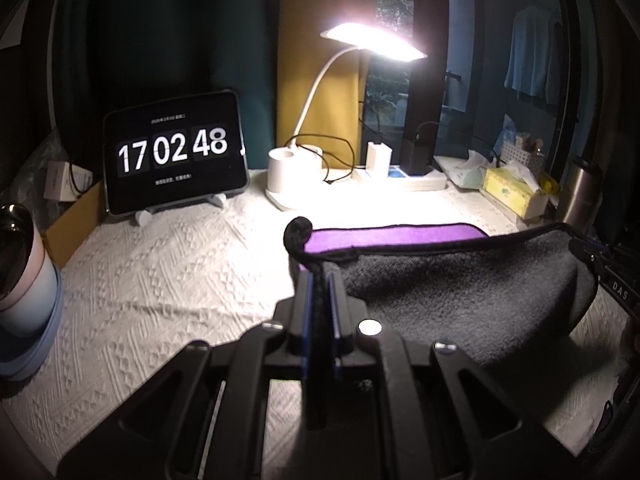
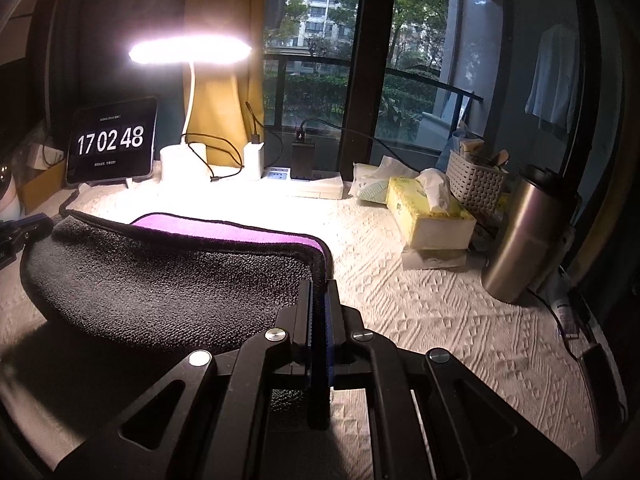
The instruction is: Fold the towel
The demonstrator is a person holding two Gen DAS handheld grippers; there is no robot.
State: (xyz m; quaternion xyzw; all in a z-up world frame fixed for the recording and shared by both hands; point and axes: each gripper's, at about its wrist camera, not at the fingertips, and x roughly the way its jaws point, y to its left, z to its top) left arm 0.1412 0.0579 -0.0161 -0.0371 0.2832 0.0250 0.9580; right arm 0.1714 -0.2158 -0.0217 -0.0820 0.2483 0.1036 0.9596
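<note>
The towel (image 1: 460,280) is dark grey on one face and purple (image 1: 392,236) on the other, with a black hem. It is lifted off the white tablecloth and sags between the two grippers. My left gripper (image 1: 319,276) is shut on the towel's left corner. My right gripper (image 2: 319,284) is shut on the towel's right corner (image 2: 320,258). The grey face (image 2: 160,280) hangs toward me and the purple strip (image 2: 224,230) shows behind it. The left gripper also shows at the left edge of the right wrist view (image 2: 24,226).
A tablet clock (image 1: 174,152) stands at the back left and a lit desk lamp (image 1: 288,172) at the back middle. Chargers and a power strip (image 1: 400,176), a yellow tissue box (image 2: 428,216), a white basket (image 2: 476,184) and a steel tumbler (image 2: 528,236) stand at the right. Stacked cups (image 1: 24,292) sit at the far left.
</note>
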